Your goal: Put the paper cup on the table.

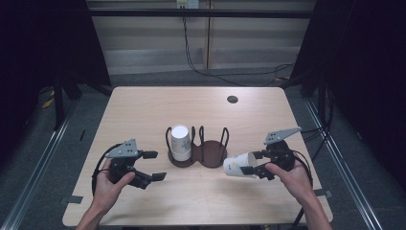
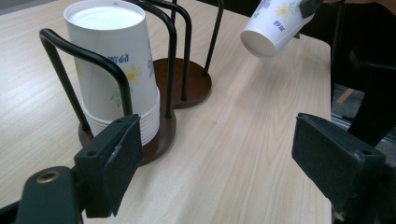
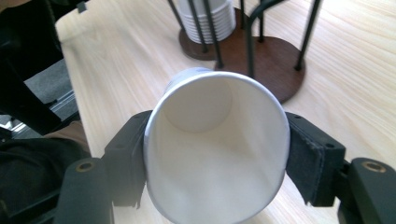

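Two grippers, one wooden table (image 1: 143,110), one two-bay cup holder (image 1: 197,154) at table centre.

Right gripper (image 1: 250,162), at 4 o'clock from the holder: jaws clamped on one paper cup (image 1: 238,166), one pad on each side near the rim. Cup lies on its side in the air, base pointing toward the holder, mouth toward the gripper body. Right gripper view looks straight into that open mouth (image 3: 215,144); the rim is squeezed slightly oval.

Left gripper (image 1: 153,165), at 8 o'clock from the holder: jaws wide apart, nothing between them, hand resting low by the table.

Holder: left bay carries one stack of upturned cups (image 1: 181,142), bases up; several nested rims show, exact count not readable. Right bay bare. One dark round hole (image 1: 232,99) in the tabletop at 1 o'clock.
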